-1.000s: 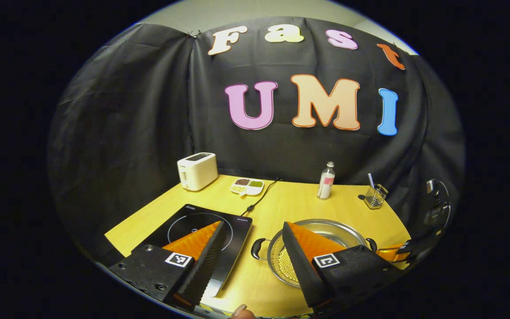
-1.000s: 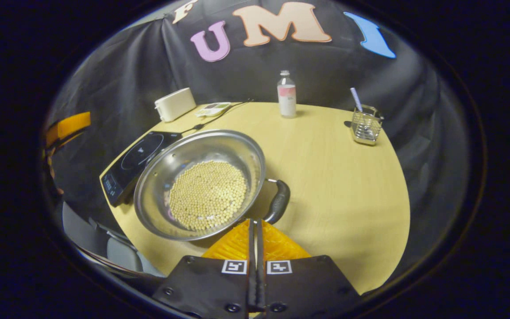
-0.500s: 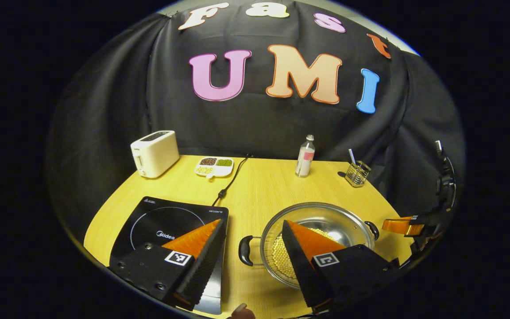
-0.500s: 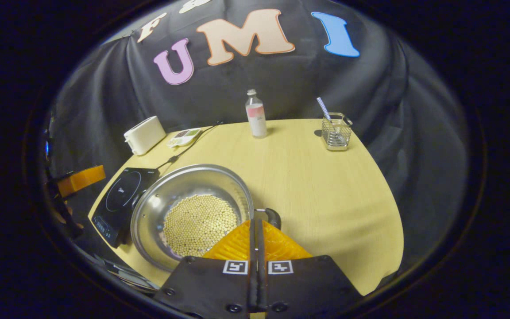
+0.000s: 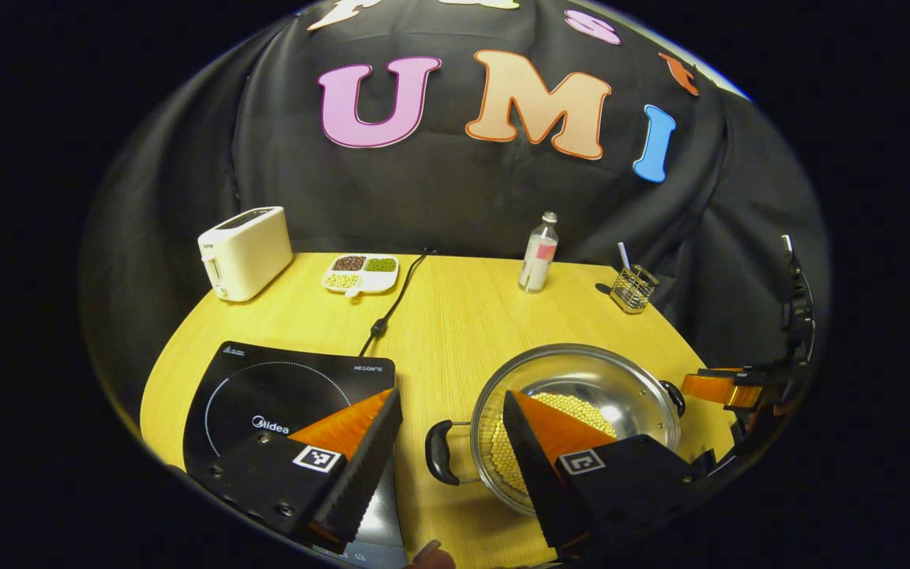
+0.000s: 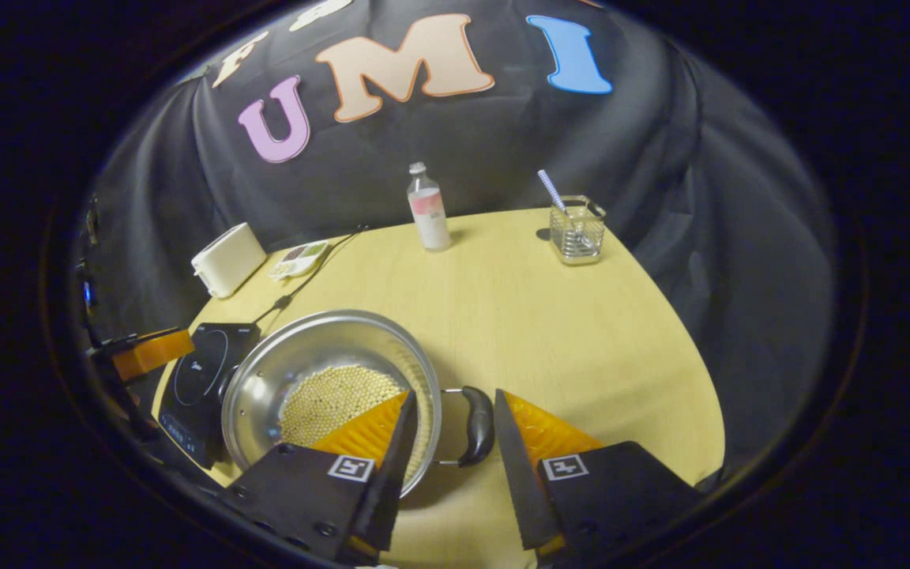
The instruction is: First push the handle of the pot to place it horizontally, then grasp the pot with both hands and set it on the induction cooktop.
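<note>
Both grippers gape wide and empty, the right gripper straddling the steel pot's near side handle, the left gripper framing the opposite handle near the table's front edge.

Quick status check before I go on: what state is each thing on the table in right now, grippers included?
Round steel pot: upright on the table, lidless, yellow beans inside, beside the cooktop.
Black induction cooktop: bare, cord attached.
Left gripper: open, handle between its fingers.
Right gripper: open, handle between its fingers.
Cream toaster: slots empty.
Clear bottle: upright, capped.
Divided white dish: filled.
Glass holder: upright, holding a straw.
</note>
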### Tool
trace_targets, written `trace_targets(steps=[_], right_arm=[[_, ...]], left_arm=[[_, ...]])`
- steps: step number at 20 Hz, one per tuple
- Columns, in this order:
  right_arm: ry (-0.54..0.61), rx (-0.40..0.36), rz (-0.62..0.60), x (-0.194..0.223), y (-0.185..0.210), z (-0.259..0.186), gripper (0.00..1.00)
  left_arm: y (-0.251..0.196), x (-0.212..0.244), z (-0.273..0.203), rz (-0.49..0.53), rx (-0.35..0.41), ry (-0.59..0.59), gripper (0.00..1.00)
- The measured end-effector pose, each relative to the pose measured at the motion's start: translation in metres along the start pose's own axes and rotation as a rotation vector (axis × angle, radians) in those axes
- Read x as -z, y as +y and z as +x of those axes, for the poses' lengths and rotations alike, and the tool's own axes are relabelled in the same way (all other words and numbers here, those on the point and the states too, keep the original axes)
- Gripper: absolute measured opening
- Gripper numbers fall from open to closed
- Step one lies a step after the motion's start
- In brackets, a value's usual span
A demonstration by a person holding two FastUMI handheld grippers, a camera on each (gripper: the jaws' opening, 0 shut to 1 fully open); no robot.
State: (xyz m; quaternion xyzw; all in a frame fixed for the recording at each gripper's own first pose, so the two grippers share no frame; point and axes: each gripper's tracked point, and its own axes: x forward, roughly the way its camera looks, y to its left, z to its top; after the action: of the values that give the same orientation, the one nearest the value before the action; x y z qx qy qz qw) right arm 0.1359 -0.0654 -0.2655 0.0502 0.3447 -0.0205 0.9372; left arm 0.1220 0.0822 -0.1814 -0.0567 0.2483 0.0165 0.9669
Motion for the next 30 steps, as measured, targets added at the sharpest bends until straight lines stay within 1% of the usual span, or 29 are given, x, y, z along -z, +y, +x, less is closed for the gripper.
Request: trace_targets(steps=[1,5,6,7,8,10,11,12,13,14,15,21,22,23,24,25,26,27,28,29,30], right_arm=[[0.007,-0.003,-0.004,0.001,0.002,0.004,0.63],[0.041,0.005,-0.021,0.007,-0.001,0.018,0.98],[0.047,0.006,-0.026,0.008,-0.002,0.021,1.0],[0.055,0.009,-0.032,0.009,-0.003,0.023,0.95],[0.064,0.011,-0.036,0.01,-0.004,0.026,1.0],[0.087,0.016,-0.037,0.017,-0.006,0.032,1.0],[0.096,0.012,-0.032,0.02,-0.006,0.035,1.0],[0.103,0.009,-0.026,0.021,-0.005,0.037,1.0],[0.109,0.006,-0.022,0.024,-0.004,0.041,1.0],[0.119,0.007,-0.023,0.027,-0.004,0.045,0.95],[0.127,0.01,-0.025,0.03,-0.005,0.047,1.0],[0.17,0.018,0.001,0.042,-0.01,0.06,1.0],[0.176,0.019,0.007,0.043,-0.01,0.062,0.95],[0.182,0.02,0.011,0.046,-0.009,0.063,1.0],[0.187,0.017,0.014,0.046,-0.009,0.064,1.0],[0.191,0.016,0.015,0.048,-0.008,0.065,0.95],[0.194,0.017,0.011,0.048,-0.008,0.066,0.94],[0.199,0.018,0.008,0.05,-0.009,0.066,0.91],[0.204,0.018,0.007,0.051,-0.008,0.067,0.99],[0.207,0.016,0.008,0.052,-0.008,0.068,0.91],[0.21,0.016,0.009,0.052,-0.008,0.069,0.91]], left_arm=[[0.0,0.002,0.003,-0.003,0.006,0.007,0.85],[0.002,0.018,0.012,-0.01,0.016,0.051,0.85],[0.003,0.022,0.016,-0.008,0.014,0.063,0.85],[0.004,0.026,0.019,-0.006,0.015,0.078,0.85],[0.004,0.031,0.019,-0.004,0.016,0.088,0.85],[0.005,0.04,0.027,0.0,0.017,0.108,0.86],[0.006,0.044,0.031,0.003,0.016,0.12,0.9],[0.007,0.047,0.034,0.007,0.014,0.128,0.85],[0.008,0.05,0.037,0.012,0.013,0.138,0.85],[0.008,0.054,0.04,0.016,0.012,0.147,0.85],[0.009,0.057,0.044,0.018,0.013,0.161,0.86],[0.006,0.082,0.059,-0.023,0.032,0.227,0.86],[0.007,0.085,0.061,-0.031,0.032,0.237,0.86],[0.006,0.087,0.061,-0.039,0.032,0.244,0.86],[0.006,0.089,0.061,-0.045,0.031,0.251,0.86],[0.006,0.091,0.063,-0.05,0.03,0.253,0.86],[0.005,0.092,0.065,-0.054,0.033,0.257,0.84],[0.005,0.095,0.065,-0.055,0.03,0.26,0.83],[0.006,0.096,0.065,-0.055,0.03,0.265,0.81],[0.006,0.098,0.066,-0.054,0.029,0.268,0.8],[0.005,0.098,0.067,-0.054,0.032,0.266,0.78]])
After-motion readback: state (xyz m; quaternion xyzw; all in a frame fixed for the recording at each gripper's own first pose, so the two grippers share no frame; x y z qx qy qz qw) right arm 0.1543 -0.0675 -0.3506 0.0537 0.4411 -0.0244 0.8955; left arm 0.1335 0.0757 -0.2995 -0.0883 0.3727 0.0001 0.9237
